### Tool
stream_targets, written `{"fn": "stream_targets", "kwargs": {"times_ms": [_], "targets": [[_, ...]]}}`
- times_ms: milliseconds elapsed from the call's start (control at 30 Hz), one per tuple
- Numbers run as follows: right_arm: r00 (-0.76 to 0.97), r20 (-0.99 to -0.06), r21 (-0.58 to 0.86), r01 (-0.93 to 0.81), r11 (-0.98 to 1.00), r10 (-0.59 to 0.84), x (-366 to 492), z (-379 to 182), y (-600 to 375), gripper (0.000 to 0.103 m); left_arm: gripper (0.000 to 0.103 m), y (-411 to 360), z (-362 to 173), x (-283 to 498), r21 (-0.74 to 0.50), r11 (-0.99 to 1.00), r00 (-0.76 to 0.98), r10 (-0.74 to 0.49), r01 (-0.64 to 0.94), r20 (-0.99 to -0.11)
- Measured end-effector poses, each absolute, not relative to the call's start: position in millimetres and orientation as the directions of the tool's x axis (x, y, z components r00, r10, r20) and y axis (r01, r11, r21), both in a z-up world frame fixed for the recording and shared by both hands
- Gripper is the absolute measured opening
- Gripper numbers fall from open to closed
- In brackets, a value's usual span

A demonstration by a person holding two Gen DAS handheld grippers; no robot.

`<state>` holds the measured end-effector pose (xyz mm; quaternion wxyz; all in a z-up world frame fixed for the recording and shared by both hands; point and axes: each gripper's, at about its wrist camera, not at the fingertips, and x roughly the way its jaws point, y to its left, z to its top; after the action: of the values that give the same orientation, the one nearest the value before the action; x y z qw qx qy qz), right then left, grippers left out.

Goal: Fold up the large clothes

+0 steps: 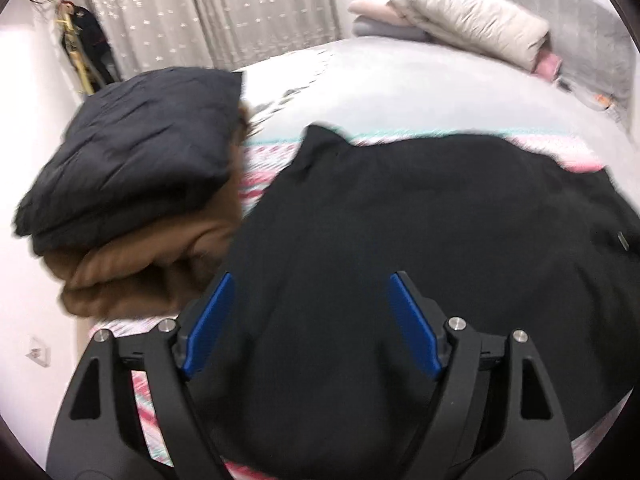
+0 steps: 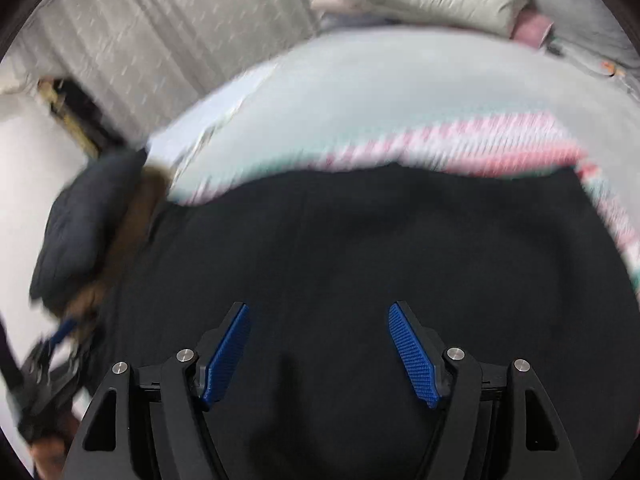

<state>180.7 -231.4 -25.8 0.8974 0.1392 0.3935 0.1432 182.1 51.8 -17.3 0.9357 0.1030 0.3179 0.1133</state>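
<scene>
Two grippers are hovering over the large black fabric garment (image 1: 400, 248) that is lying spread across the bed with the pink, white and teal striped cover (image 2: 500, 148), and I am holding neither of them on anything. My left gripper (image 1: 310, 320) is hanging with its blue pads spread wide above the garment's near left part, and my right gripper (image 2: 320, 354) is likewise gaping open over the middle of the dark cloth, nothing between its fingers. To my left, at the bed's edge, a folded dark navy padded jacket (image 1: 136, 152) is sitting on top of a folded brown fleecy garment (image 1: 136, 268), so I judge this black piece to be the next one to fold. Both views are blurring, so I cannot tell exactly where the hems are running. To do this well, I am thinking I should be bringing each gripper down to an outer edge, well apart from the other, pinching a single layer only, and lifting evenly so the fold is landing square and away from the finished pile.
</scene>
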Motion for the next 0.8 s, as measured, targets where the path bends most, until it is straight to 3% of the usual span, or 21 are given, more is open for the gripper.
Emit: {"fn": "stream_targets", "kwargs": {"times_ms": [67,233,467,667,767,800], "targets": [[0.615,-0.711,0.28,-0.198,0.94,0.341,155.6,-38.7,-210.0,0.073,0.08,71.5,-29.1,176.6,0.271,0.937,0.727,0.342,-0.219,-0.595],[0.632,-0.722,0.213,-0.182,0.96,0.28,112.7,-54.3,-203.5,0.073,0.079,118.7,-28.9,150.4,0.215,0.94,0.711,0.34,-0.264,-0.615],[0.649,-0.719,0.2,-0.148,0.969,0.248,105.9,-55.9,-230.5,0.073,0.078,129.4,-37.1,145.8,0.205,0.963,0.72,0.266,-0.174,-0.641],[0.707,-0.679,0.298,0.021,0.954,0.197,104.1,-34.2,-348.0,0.074,0.078,138.4,-31.7,160.3,0.224,0.968,0.723,0.236,-0.114,-0.649],[0.701,-0.711,0.262,0.191,0.946,0.055,103.1,-43.2,-410.8,0.076,0.078,146.6,-32.4,174.6,0.197,0.976,0.72,0.204,-0.095,-0.663],[0.685,-0.727,0.269,0.231,0.935,0.039,105.4,-50.4,-429.0,0.076,0.073,149.1,-32.9,177.7,0.176,0.98,0.717,0.191,-0.096,-0.67]]}}
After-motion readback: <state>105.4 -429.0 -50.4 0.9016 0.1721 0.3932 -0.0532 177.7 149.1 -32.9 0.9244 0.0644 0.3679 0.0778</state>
